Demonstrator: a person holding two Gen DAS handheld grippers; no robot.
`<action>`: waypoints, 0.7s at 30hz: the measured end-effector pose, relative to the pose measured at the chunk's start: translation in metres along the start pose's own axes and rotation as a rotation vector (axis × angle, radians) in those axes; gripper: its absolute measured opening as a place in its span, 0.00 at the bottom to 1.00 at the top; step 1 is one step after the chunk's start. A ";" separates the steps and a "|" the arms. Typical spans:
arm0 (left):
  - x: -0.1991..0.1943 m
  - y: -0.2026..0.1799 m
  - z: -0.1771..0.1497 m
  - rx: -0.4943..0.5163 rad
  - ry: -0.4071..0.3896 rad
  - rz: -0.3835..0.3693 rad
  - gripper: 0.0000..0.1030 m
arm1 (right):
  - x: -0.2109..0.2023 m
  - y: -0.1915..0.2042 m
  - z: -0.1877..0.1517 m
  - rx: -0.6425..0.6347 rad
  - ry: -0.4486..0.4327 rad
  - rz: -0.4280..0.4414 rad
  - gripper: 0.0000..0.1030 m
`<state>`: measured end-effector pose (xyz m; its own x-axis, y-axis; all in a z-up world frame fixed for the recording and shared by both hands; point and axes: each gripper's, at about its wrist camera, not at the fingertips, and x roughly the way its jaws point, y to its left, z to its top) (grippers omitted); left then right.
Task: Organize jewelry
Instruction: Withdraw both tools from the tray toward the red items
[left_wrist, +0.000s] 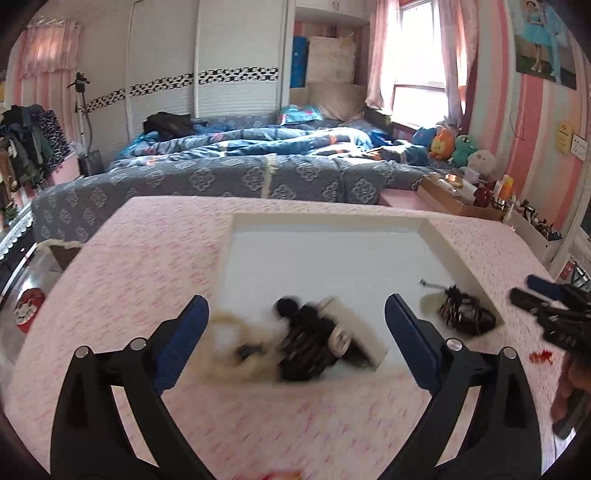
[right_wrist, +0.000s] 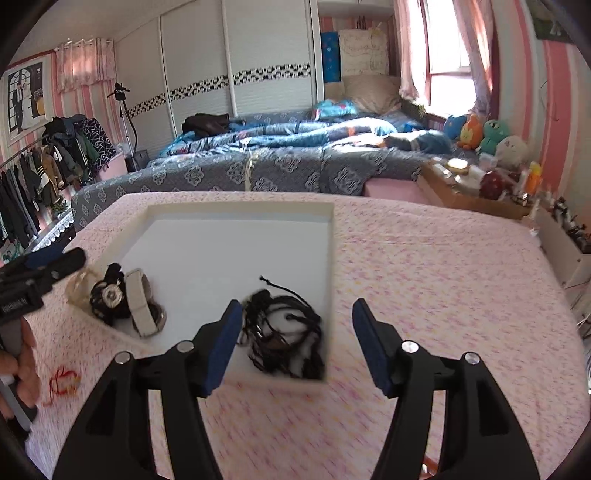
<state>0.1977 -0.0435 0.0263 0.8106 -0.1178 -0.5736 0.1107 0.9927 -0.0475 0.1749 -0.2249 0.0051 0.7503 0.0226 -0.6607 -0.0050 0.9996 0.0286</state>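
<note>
A shallow white tray (right_wrist: 332, 251) lies on a table covered with a pink speckled cloth (right_wrist: 443, 277), and most of the jewelry already sits inside it. In the right wrist view a tangle of black cords (right_wrist: 284, 332) rests in the tray's near right corner, while a dark watch (right_wrist: 109, 295) and a pale strap (right_wrist: 138, 302) sit together at its left edge, beside a clear bag (right_wrist: 77, 286) that spills over the rim. One piece remains outside: a small red string bracelet (right_wrist: 62, 384) lies on the cloth, well apart from the tray on its near left side. The left gripper (left_wrist: 295, 325) hangs above the watch cluster with its jaws spread wide and nothing between them; that view is smeared, so the pieces below are hard to tell apart. The right gripper (right_wrist: 295, 328) is likewise released and empty, its fingers framing the near right corner of the tray over the black cords. The step in hand appears to be fetching the red bracelet, which lies nearer the left hand. To do it well, the gripper should come down steeply, set one fingertip on each side of the thin loop, press lightly into the cloth, and close only on the string. The likely faults are pinching the cloth or missing so flat a thing.
</note>
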 end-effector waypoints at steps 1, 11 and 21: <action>-0.011 0.007 -0.005 -0.008 -0.014 0.019 0.93 | -0.010 -0.004 -0.006 -0.007 -0.011 -0.008 0.64; -0.078 0.045 -0.080 -0.029 -0.007 0.040 0.93 | -0.082 -0.067 -0.068 0.032 -0.058 -0.142 0.66; -0.077 0.039 -0.115 -0.030 0.018 0.059 0.93 | -0.101 -0.111 -0.107 0.101 -0.017 -0.171 0.66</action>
<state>0.0737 0.0073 -0.0255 0.8048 -0.0592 -0.5906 0.0455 0.9982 -0.0380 0.0284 -0.3365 -0.0118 0.7458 -0.1488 -0.6493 0.1894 0.9819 -0.0074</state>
